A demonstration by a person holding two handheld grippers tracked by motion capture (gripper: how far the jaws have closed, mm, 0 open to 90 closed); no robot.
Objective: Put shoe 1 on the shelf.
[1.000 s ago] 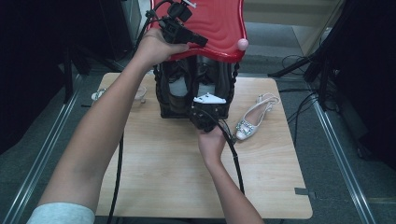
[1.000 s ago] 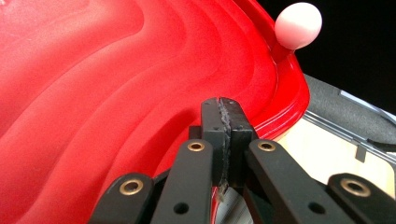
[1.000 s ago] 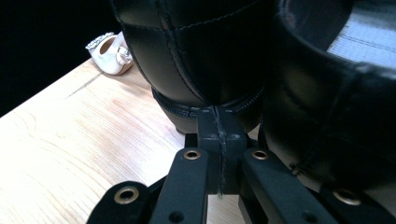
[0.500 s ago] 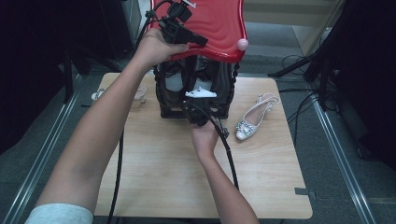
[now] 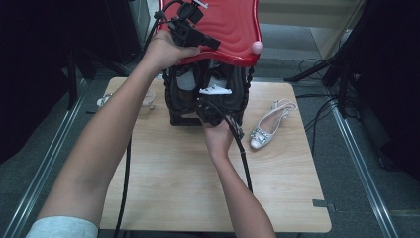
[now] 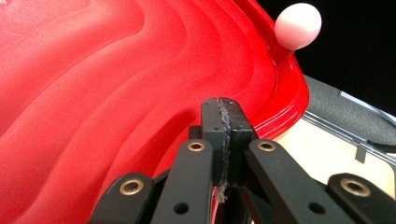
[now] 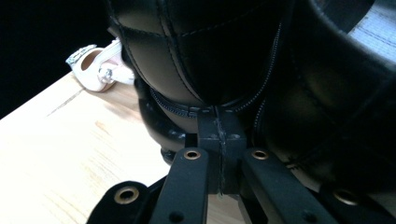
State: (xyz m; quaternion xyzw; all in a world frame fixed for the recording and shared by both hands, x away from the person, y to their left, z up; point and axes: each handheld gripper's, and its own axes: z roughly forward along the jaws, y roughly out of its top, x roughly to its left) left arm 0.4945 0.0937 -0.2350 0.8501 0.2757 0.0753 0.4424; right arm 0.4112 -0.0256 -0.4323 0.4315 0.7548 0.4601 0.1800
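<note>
- The left gripper (image 5: 210, 43), jaws clenched together, presses the glossy red ribbed lid (image 5: 233, 25) open at upper centre.
- The right gripper (image 5: 208, 110), also clenched, sits directly below at the black quilted zippered case (image 5: 208, 94), its zip (image 7: 187, 110) touching the jaw tips.

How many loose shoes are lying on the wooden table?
2: a silver jewelled slingback shoe right of the black quilted bag, and a pale shoe to its left, partly hidden by the forearm. The bag may hide more.
</note>
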